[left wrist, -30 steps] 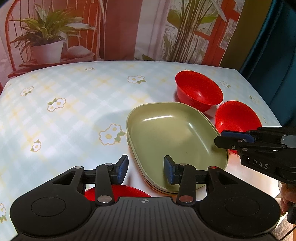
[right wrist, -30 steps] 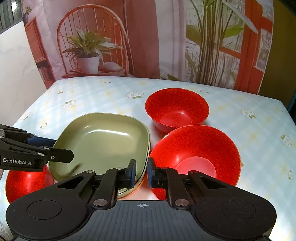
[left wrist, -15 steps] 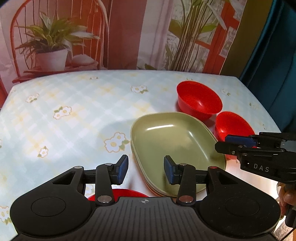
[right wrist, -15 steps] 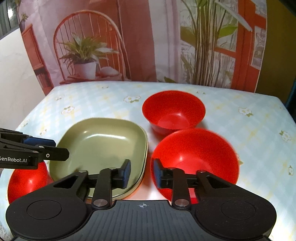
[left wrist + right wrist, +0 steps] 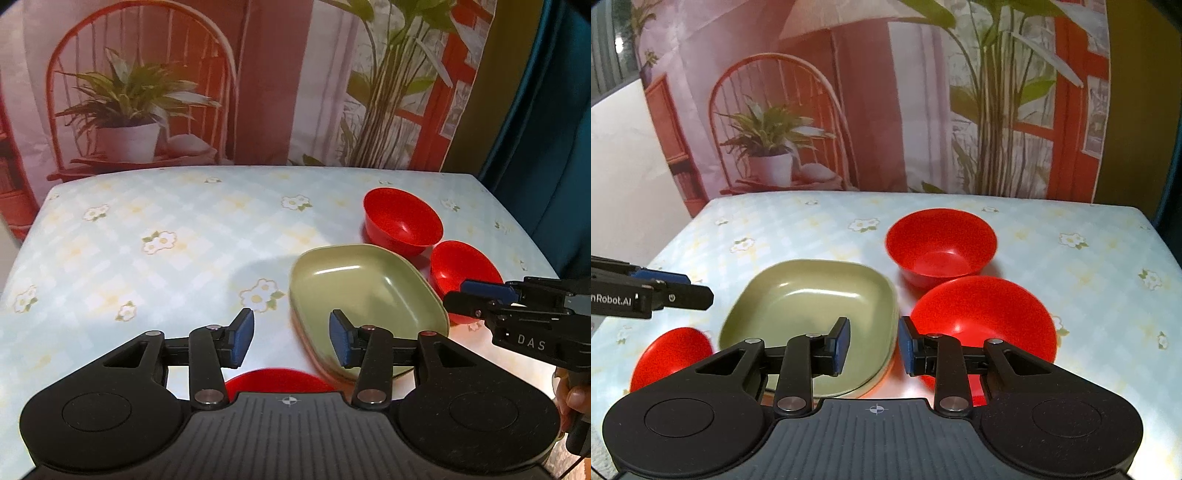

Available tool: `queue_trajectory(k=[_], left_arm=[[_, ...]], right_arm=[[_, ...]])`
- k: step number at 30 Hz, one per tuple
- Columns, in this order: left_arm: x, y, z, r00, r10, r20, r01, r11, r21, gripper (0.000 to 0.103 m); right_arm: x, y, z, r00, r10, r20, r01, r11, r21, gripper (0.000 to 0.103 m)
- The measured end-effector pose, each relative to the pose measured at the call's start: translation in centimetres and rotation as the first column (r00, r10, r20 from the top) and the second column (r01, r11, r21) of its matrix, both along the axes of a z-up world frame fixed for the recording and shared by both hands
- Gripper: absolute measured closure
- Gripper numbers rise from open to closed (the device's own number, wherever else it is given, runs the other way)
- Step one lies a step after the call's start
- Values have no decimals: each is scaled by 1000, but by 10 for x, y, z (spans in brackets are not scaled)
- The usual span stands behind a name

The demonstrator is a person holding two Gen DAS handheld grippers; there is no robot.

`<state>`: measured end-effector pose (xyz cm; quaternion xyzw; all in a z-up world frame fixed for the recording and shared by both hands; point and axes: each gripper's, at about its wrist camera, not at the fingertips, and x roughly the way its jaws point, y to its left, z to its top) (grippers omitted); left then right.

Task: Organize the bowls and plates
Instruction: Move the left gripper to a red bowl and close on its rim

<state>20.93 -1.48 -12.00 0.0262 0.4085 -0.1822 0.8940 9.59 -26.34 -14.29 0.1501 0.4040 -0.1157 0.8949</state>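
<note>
Both tongs hang above the table with their jaws spread and nothing between them. Nearest to the left tongs (image 5: 287, 341) is a red bowl (image 5: 275, 380), almost straight under its fingers and mostly hidden by the tool body; from the right wrist view that bowl (image 5: 670, 356) lies far off to the left side. Just ahead and a little right of the left tongs sits the green plate (image 5: 365, 295), which seems to be a stack of two or more, though the lower rims are hard to make out. Its long axis runs away from the left tongs toward the far right.

The right tongs (image 5: 873, 345) hover over the gap between the plate's right rim (image 5: 886, 295) and a second red bowl (image 5: 990, 314), which lies just ahead to the right. Beyond that, a third red bowl (image 5: 940, 243) stands close behind it, apparently apart. My guess is the right tongs are better placed for nesting those two bowls, and the left for the lone bowl beneath it.
</note>
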Motion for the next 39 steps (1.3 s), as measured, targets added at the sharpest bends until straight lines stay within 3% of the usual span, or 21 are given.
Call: queue_trajectory(k=[17,39], left_arm=[[-34,44,-6,997,77,-15,-77,997,15,52],[-62,63,-38,975,208,-78,-213,975,-63,53]], right_arm=[[-1,50,-1,994,103,23,-104,993,47,76],[-1,105,-3,965,259,29,-260,963,72,76]])
